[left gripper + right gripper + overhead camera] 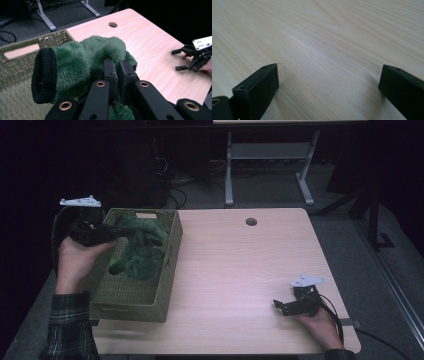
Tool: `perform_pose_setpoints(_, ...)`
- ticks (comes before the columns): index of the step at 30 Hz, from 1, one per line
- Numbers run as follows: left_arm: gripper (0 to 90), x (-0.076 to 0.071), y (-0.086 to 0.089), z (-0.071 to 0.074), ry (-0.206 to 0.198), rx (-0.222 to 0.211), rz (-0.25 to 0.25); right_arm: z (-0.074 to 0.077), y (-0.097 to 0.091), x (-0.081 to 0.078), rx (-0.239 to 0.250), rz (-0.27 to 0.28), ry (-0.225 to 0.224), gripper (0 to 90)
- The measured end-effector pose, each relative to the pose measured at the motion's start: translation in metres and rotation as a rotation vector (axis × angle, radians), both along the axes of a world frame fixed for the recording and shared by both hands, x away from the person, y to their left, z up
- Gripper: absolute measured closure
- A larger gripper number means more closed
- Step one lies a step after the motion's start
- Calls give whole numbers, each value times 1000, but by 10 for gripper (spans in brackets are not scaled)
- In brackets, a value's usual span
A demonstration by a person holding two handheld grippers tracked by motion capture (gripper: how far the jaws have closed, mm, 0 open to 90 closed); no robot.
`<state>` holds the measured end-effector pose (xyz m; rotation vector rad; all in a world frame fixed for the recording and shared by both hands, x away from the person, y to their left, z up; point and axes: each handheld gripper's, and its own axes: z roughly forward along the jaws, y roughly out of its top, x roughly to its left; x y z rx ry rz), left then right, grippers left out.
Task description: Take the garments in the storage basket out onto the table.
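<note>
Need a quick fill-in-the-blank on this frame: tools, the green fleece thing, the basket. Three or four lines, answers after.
1. The left tool is shut on a fuzzy ____ garment with a black knit cuff.
2. The garment hangs over the woven ____ at the table's left edge.
3. The right tool rests on the table with its jaws ____.
4. Between the right tool's jaws lies bare ____.

Missing words: green; basket; open; tabletop

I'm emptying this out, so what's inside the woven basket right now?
The basket holds a green fuzzy garment with a black cuff; the left gripper is shut on it, part lifted. The garment covers whatever lies beneath it.
</note>
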<state>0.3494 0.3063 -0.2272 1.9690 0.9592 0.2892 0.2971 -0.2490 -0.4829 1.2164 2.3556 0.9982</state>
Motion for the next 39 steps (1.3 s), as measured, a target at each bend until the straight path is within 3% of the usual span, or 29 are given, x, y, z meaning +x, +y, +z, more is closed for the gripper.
perform_pose_setpoints(13, 858, -2, -33, 38, -73, -18, -91, 0, 0, 0, -2, 1, -1, 25)
perform_pose_setpoints(19, 858, 1, -56, 43, -93, -25, -135, 0, 0, 0, -2, 1, -1, 24)
perform_pose_setpoints(28, 858, 6, -90, 40, -92, -19, -191, 0, 0, 0, 0, 0, 0, 25)
perform_pose_setpoints(39, 858, 13, -150, 17, -67, -5, -266, 0, 0, 0, 1, -1, 0, 25)
